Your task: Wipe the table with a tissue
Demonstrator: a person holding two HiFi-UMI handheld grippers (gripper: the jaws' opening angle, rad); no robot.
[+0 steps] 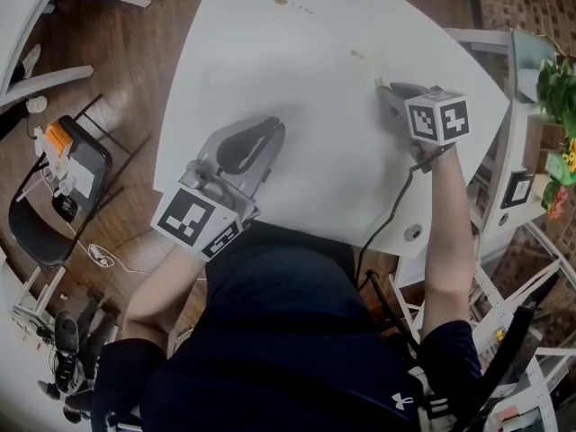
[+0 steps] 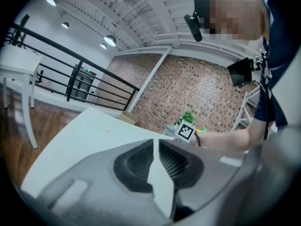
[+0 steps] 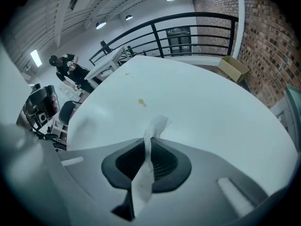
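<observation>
The white table [image 1: 297,79] carries small yellowish stains: one [image 1: 357,55] just beyond my right gripper [image 1: 383,86], another [image 1: 281,3] near the far edge. That gripper is shut on a white tissue [image 3: 157,125], whose crumpled end sticks out past the jaw tips toward the nearer stain [image 3: 141,102]. My left gripper [image 1: 273,126] rests low over the table's near left part, jaws closed. In the left gripper view its pads [image 2: 176,164] meet at the tip, with a white sliver between them that I cannot identify.
A black chair [image 1: 45,214] with orange gear stands on the wooden floor to the left. A shelf with plants [image 1: 558,88] is close on the right. A black cable [image 1: 396,205] hangs over the near table edge by a grommet hole [image 1: 412,233].
</observation>
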